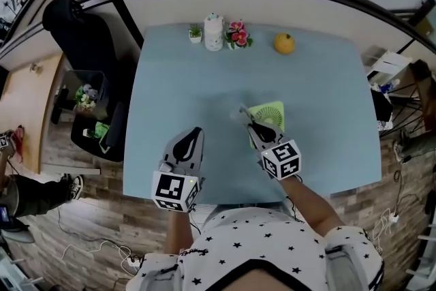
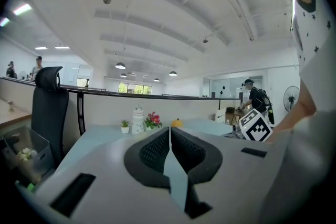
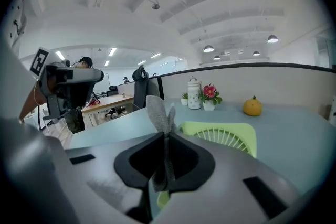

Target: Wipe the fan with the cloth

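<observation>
A small lime-green fan (image 1: 270,113) lies flat on the light blue table (image 1: 170,78), its grille up; in the right gripper view the fan (image 3: 226,136) sits just beyond the jaws. My right gripper (image 1: 251,127) is shut on a grey cloth (image 3: 160,113), whose end sticks up above the jaws; the cloth (image 1: 242,114) hangs at the fan's near left edge. My left gripper (image 1: 193,140) hovers over the table's near part, left of the fan, shut with nothing between its jaws (image 2: 169,140).
At the table's far edge stand a small potted plant (image 1: 195,33), a white jar (image 1: 214,32), a pink flower pot (image 1: 238,35) and an orange fruit (image 1: 284,43). A black office chair (image 1: 78,31) is left of the table. People stand in the background.
</observation>
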A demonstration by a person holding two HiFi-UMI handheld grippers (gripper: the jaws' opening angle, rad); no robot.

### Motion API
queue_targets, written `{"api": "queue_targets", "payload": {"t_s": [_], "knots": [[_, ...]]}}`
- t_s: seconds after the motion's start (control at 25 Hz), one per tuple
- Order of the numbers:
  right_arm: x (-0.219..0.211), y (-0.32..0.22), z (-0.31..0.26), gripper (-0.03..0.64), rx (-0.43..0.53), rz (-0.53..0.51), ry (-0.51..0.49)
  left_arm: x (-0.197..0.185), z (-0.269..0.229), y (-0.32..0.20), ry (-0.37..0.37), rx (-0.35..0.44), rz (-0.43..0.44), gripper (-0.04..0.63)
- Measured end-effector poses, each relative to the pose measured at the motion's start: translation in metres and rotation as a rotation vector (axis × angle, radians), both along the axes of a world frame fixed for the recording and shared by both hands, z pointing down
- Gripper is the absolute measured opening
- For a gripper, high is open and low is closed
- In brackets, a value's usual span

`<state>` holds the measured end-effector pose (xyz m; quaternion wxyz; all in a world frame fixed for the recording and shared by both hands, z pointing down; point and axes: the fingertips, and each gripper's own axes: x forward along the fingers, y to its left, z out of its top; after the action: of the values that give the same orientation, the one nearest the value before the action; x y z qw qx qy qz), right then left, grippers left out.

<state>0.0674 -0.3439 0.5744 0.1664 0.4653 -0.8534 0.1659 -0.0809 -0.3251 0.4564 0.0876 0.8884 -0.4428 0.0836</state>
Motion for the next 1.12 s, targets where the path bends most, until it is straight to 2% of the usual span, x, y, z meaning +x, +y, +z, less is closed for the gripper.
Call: {"api": "queue_targets", "payload": {"t_s": [0.32,0.6,1.12], "knots": [[0.008,-0.006,0.005,0.026,-0.037,-0.015,-0.016,0.0,0.0,-0.005,0.014,-0.013,-0.041,0.034],[0.029,-0.009,0.003,0.026,-0.039,-0.01,-0.042,0.021,-0.004,-0.006,0.009,-0.004,-0.048,0.034],[0.106,-0.017,0.002,0.026,-0.032,0.119,-0.074,0.061,-0.012,0.005,-0.007,-0.001,-0.034,0.034]]}}
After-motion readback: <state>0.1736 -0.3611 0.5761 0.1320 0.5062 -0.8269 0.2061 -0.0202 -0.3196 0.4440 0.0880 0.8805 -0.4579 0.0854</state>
